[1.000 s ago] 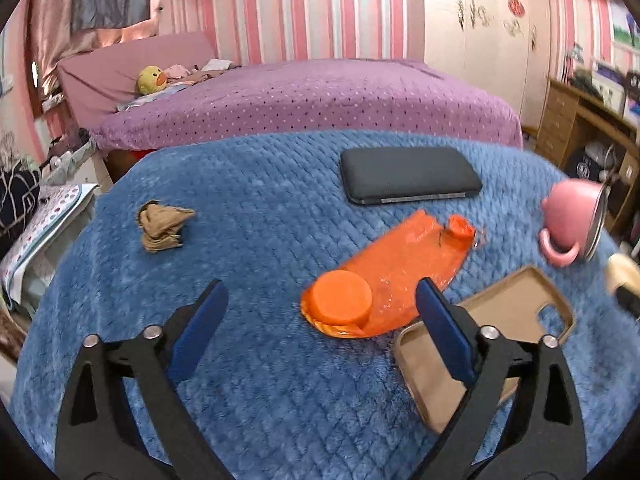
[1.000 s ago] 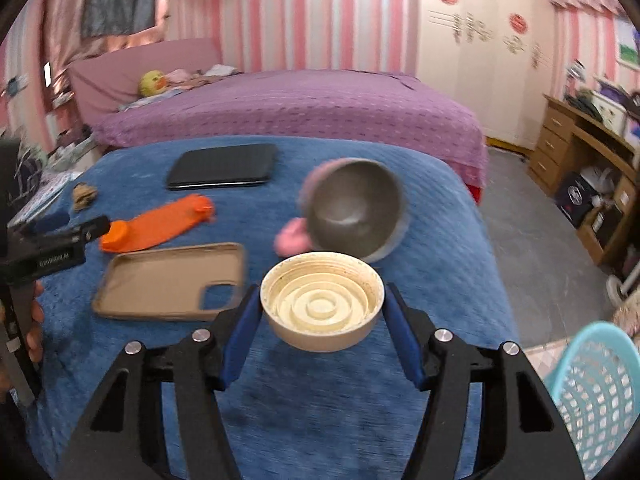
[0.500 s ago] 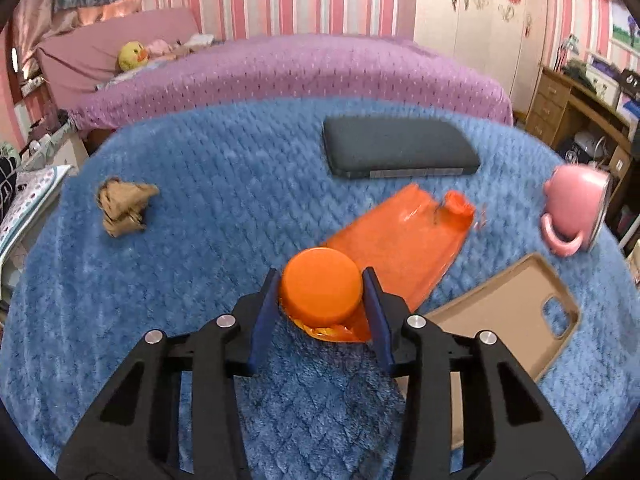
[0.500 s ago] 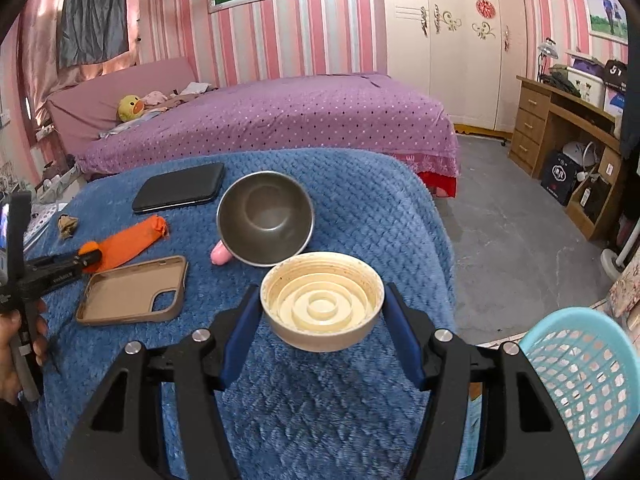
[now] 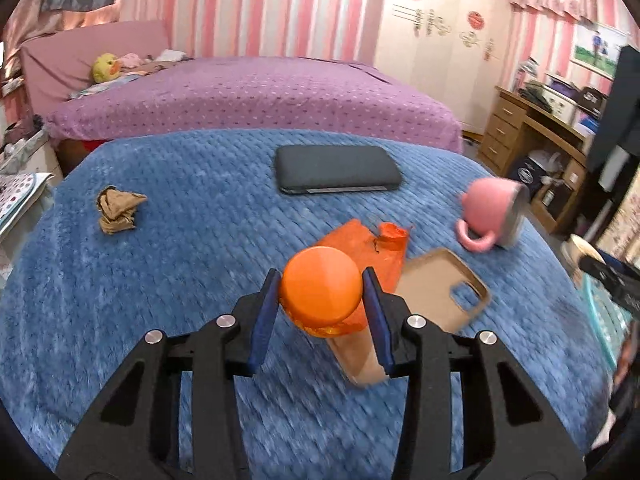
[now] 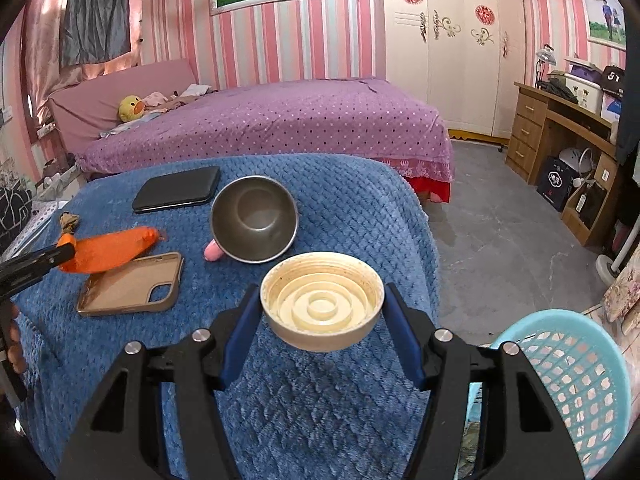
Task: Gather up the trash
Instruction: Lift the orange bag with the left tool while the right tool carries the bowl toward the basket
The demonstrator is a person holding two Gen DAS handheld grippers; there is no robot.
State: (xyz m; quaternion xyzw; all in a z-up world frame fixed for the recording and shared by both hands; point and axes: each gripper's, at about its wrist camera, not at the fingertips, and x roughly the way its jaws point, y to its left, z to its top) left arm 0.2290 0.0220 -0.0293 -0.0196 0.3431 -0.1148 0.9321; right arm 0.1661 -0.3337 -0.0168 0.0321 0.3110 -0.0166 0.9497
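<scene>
Both trash pieces are gripped, none is in the turquoise lattice basket [image 6: 576,376] yet. The right tool [image 6: 322,320] clamps a round cream ribbed lid [image 6: 322,306] near the basket; the left tool [image 5: 322,300] clamps a crushed orange plastic bottle [image 5: 320,290] by its cap, farther away. A crumpled brown paper [image 5: 118,210] remains on the fluffy blue bench [image 5: 180,280].

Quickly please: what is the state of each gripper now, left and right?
Left gripper: closed on the orange cap of the flattened orange bottle.
Right gripper: closed on the cream lid.
</scene>
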